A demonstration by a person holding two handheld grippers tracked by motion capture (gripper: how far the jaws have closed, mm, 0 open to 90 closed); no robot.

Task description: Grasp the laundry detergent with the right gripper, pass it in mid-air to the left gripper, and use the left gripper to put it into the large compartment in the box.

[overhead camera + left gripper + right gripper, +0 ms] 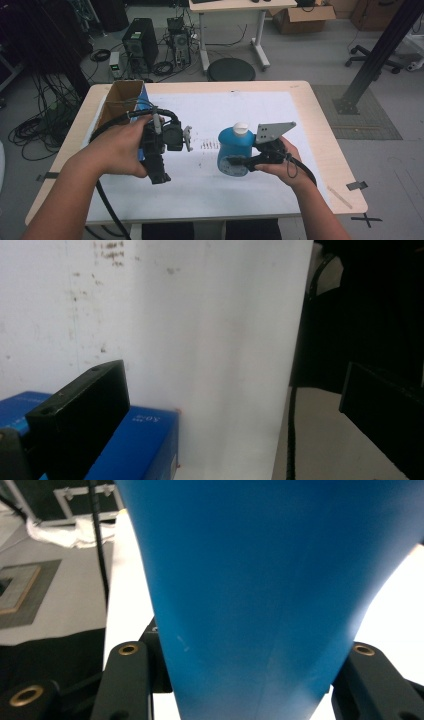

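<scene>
Right gripper (246, 163) clamped on blue bottle (234, 150), upright over the desk (320, 150) centre-right. Left gripper (159, 176) jaws apart, empty, beside the blue box (135, 440); bottle lies to its right.

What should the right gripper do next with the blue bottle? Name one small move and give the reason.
Probably carry the blue bottle left toward the cardboard box. The right gripper is shut on the bottle's body, its jaws pressing both sides in the right gripper view, and the bottle looks upright with its white cap on top. The left gripper stands open, holding nothing.
</scene>
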